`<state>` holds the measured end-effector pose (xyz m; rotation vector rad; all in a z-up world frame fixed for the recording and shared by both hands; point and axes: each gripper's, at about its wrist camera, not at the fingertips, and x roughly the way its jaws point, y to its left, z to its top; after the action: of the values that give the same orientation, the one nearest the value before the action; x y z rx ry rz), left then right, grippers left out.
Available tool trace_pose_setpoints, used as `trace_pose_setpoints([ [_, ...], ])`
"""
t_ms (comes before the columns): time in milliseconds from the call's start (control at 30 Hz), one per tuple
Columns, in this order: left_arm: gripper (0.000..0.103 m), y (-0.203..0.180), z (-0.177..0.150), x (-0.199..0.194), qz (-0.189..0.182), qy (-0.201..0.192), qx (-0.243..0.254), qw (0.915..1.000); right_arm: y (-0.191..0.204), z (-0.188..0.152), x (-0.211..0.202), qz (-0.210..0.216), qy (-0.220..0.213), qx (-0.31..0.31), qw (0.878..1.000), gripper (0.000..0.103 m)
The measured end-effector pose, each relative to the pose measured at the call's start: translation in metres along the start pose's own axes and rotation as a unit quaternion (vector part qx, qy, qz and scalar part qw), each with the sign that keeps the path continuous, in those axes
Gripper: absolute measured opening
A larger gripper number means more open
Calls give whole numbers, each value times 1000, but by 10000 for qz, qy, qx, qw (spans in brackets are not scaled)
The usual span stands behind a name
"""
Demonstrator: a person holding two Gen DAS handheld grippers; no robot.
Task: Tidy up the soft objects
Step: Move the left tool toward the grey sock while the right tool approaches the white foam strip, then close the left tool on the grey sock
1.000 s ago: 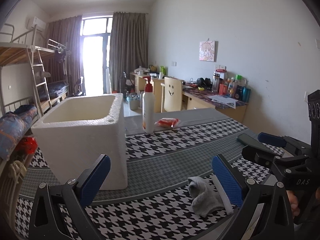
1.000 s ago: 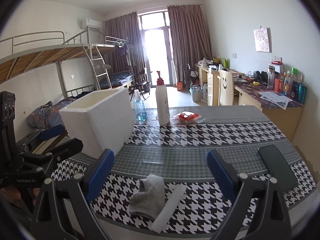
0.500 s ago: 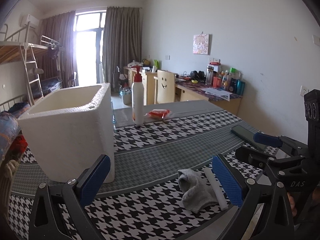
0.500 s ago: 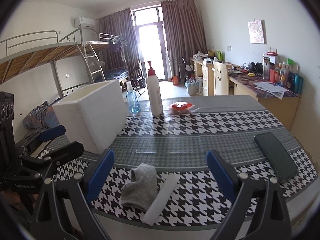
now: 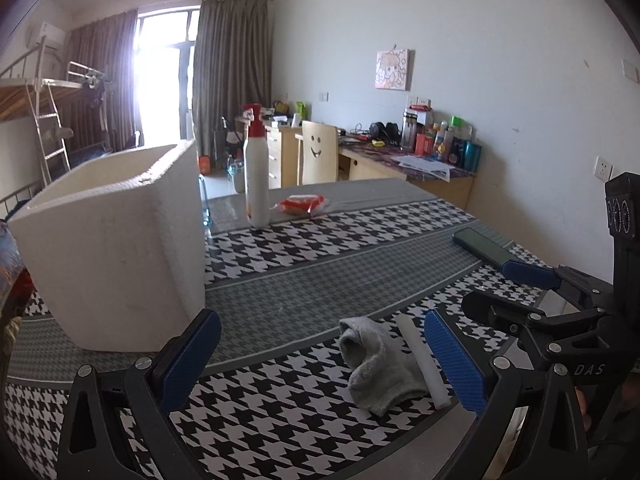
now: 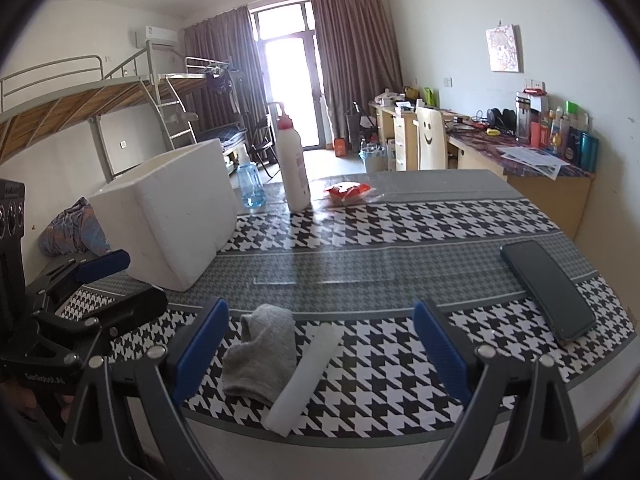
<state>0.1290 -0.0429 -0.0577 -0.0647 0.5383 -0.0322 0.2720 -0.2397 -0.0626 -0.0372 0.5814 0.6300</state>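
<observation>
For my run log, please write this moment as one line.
left gripper: open, empty | right gripper: open, empty | sock: on table, beside white stick | foam box: upright

A tall white pump bottle (image 6: 294, 168) with a red top stands upright toward the far end of the houndstooth-covered worktop (image 6: 400, 224). Just beside it lies a red packet (image 6: 347, 192), and a clear blue water bottle (image 6: 250, 184) stands on its other side. A dark phone (image 6: 546, 288) lies flat near the worktop's right edge. Beyond are a chair (image 6: 430, 140) with a smiley face, a cluttered desk (image 6: 532, 160) and what looks like a bunk bed (image 6: 100, 96).
</observation>
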Motion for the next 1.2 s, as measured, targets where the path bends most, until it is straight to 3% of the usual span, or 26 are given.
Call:
trace_pose_setpoints([
  [933,102,-13,-20,45,-315,784,-2,9964,-22,-23,11,-209,443,169,9987,96],
  [1200,89,-14,-26,61,-380,1076,-11,9935,-28,-28,14,-245,507,229,9982,96],
])
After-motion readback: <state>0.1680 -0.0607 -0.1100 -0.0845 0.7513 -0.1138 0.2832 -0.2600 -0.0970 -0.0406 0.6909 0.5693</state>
